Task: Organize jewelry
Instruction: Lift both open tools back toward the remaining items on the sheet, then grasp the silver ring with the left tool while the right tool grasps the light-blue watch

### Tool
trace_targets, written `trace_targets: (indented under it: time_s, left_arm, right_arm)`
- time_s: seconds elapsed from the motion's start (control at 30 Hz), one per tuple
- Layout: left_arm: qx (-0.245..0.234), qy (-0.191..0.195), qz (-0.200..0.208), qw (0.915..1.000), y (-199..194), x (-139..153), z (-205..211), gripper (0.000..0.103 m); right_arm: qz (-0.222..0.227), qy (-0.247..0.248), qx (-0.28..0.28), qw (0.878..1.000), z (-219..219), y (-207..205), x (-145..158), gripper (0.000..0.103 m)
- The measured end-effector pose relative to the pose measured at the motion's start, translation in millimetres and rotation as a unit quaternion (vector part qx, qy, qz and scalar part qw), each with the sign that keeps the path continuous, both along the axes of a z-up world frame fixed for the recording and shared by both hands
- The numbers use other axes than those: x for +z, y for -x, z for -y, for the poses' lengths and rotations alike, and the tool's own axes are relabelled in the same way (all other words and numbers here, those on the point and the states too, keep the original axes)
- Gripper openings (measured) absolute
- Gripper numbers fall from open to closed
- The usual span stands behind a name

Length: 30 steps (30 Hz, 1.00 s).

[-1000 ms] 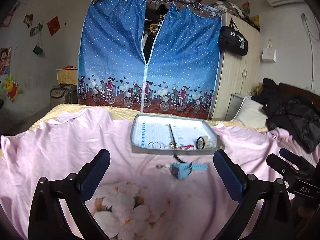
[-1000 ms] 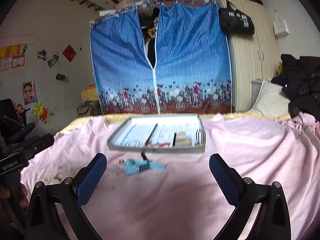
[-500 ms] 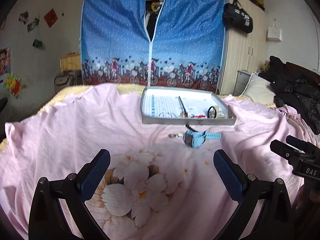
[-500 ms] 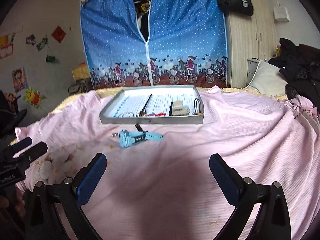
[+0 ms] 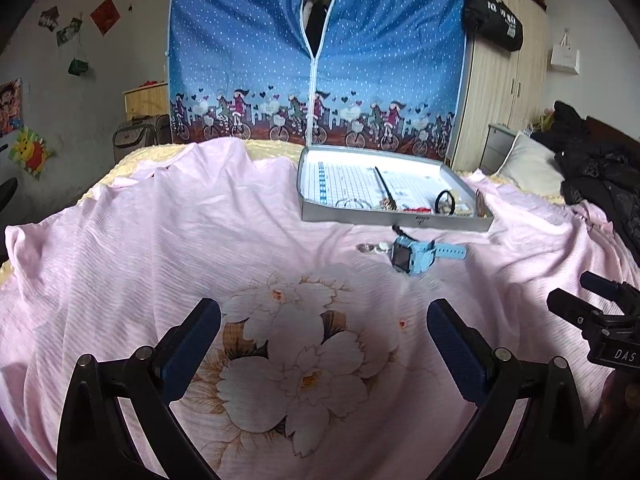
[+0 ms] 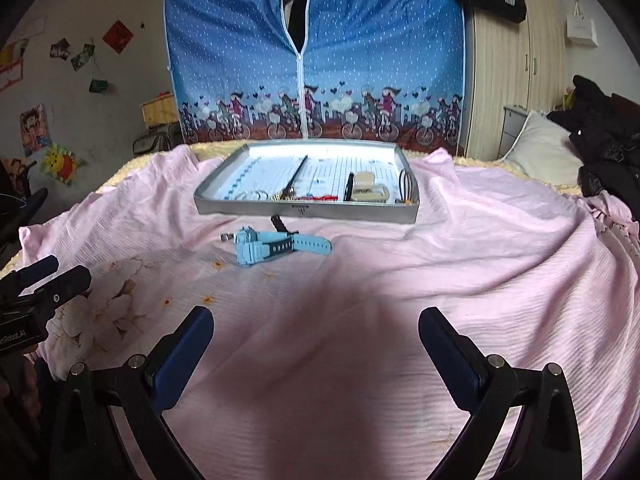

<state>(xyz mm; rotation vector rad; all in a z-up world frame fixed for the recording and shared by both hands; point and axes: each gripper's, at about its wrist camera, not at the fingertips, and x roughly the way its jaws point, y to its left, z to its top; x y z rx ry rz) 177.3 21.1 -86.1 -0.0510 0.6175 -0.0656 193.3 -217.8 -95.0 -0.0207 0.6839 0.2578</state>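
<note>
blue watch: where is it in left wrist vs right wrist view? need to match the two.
Left wrist: watch lies right of centre on the pink sheet, just in front of the tray, toward its right half.
Right wrist: watch lies left of centre, in front of the tray, toward its left half.
Shared landmark: the tray's grey front wall, directly behind the watch in both views.

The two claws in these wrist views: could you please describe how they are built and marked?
Both match: the left claw and right claw have black angular frames, silver pivot bolts and textured dark blue pads. Seen from the side, one body reads "DAS" in white; the other's white lettering is partly cut off.
</note>
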Motion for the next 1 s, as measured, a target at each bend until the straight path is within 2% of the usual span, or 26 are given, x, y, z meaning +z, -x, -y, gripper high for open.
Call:
trace_targets:
  time_s: [0.1,0.27,0.37,0.5,0.6,0.77,0.87,1.0]
  left_arm:
    - [-0.009,-0.011,-0.031,0.9994,-11.7,-6.6,-1.4,0.101]
    - [-0.024,0.009,-0.082,0.9963,-37.0,-17.8,-10.9,0.101]
    - [-0.026,0.016,-0.093,0.9952,-53.0,-21.3,-14.8,0.101]
    - [-0.027,0.019,-0.095,0.9949,-78.0,-21.6,-18.6,0.101]
    - [-0.022,0.022,-0.101,0.9944,-98.6,-24.7,-19.3,0.101]
    - [-0.041,-0.001,-0.107,0.9934,-122.7,-32.1,-11.9,0.100]
    - [-0.049,-0.013,-0.110,0.9926,-133.6,-39.7,-11.9,0.091]
    - [-0.045,0.012,-0.119,0.9918,-145.9,-49.5,-20.5,0.074]
  right_arm:
    - [-0.024,-0.024,0.030,0.999,1.1,-13.0,-2.7,0.103]
    - [-0.045,-0.002,0.064,0.997,-3.6,-44.3,-7.4,0.103]
    - [-0.061,-0.018,0.082,0.995,-5.1,-62.1,-14.4,0.103]
    - [-0.054,-0.031,0.106,0.992,-7.6,-85.9,-23.3,0.103]
    - [-0.070,-0.048,0.120,0.989,-10.0,-103.2,-36.6,0.103]
    - [-0.084,-0.050,0.152,0.984,-23.3,-116.6,-47.9,0.093]
    - [-0.086,-0.051,0.168,0.981,-31.9,-121.1,-50.6,0.087]
    - [-0.090,-0.052,0.179,0.978,-46.7,-129.6,-54.7,0.084]
